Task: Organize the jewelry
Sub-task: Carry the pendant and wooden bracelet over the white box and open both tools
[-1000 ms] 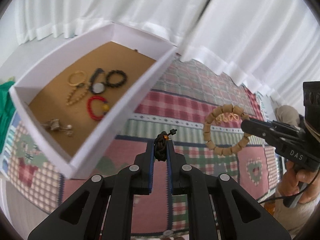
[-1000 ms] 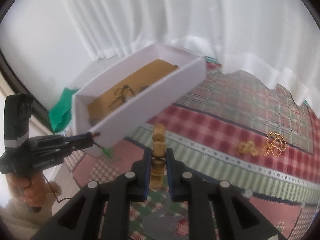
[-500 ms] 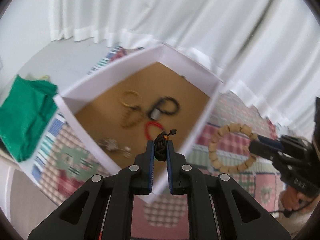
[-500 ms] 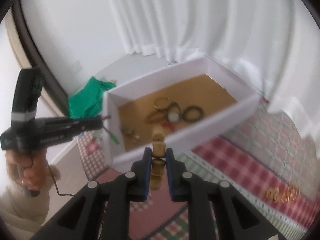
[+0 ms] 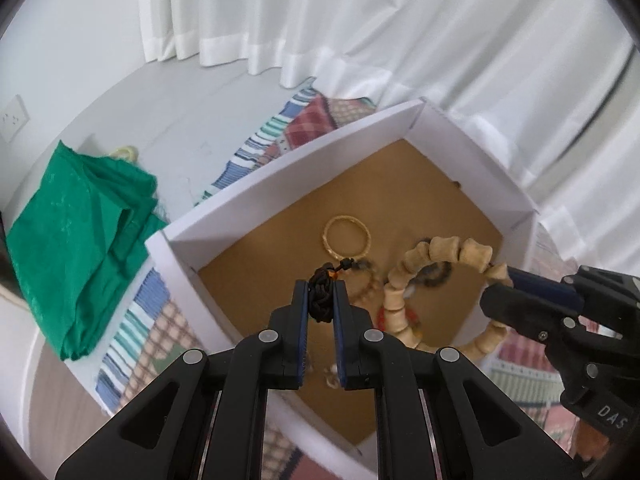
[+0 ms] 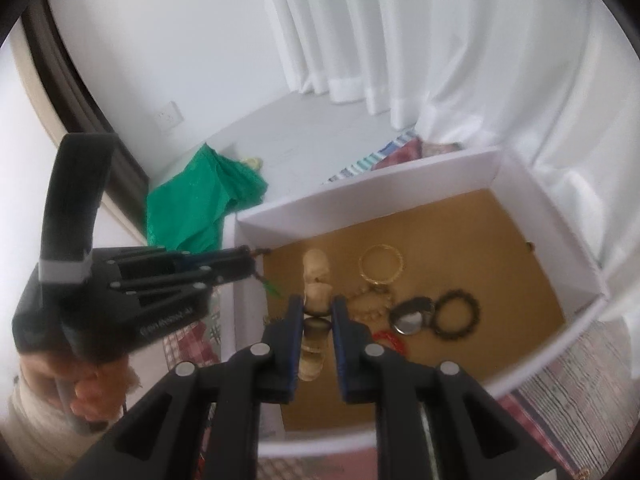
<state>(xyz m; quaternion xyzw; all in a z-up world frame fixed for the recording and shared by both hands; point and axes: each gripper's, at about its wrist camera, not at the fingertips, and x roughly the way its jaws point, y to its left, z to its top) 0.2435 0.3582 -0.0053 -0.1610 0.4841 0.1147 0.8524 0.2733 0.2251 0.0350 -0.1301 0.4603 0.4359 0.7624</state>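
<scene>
- since it is a loop of chunky pale beads on a cord, the wooden bead bracelet [image 5: 440, 296] should be light, floppy as a whole but hard bead by bead, so a pinch across 1 bead suits it.
- the right gripper [image 6: 316, 320] is clamped on exactly that, the loop hanging over the brown floor of the white box [image 5: 320, 148], above the jewelry already there.
- the dark knotted cord [image 5: 322, 296] looks soft and slip-free (nearly weightless); the left gripper [image 5: 321, 308] is clamped on its knot, just over the box's near-left corner.
- a gold bangle [image 5: 346, 237] lies flat below, apart from both.
</scene>
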